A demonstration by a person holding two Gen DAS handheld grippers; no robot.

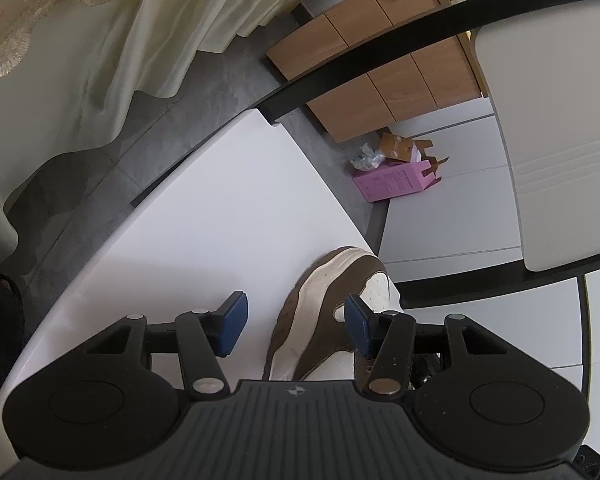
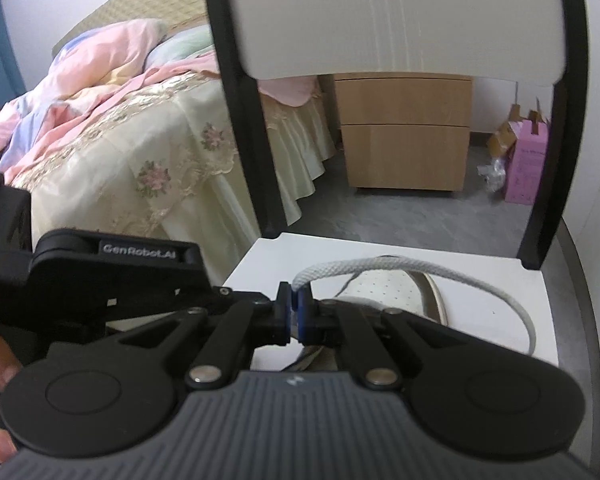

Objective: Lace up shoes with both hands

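A thick white woven shoelace [image 2: 420,266] is pinched by the right claw [image 2: 295,312] above the brown-and-white sneaker [image 2: 396,292]; the left claw [image 1: 296,322], marked "GenRobot.AI", is spread beside that sneaker.

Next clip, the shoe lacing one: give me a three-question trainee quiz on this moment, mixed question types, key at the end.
1. True or false: the right gripper is shut on the white shoelace.
2. Which gripper stands open with the brown and white shoe between its fingers? A) left B) right
3. Fill in: the shoe rests on a white ____.

Key:
1. True; the lace is pinched between its blue pads and loops away over the shoe.
2. A; the left gripper is open, with one pad against the shoe.
3. Table.
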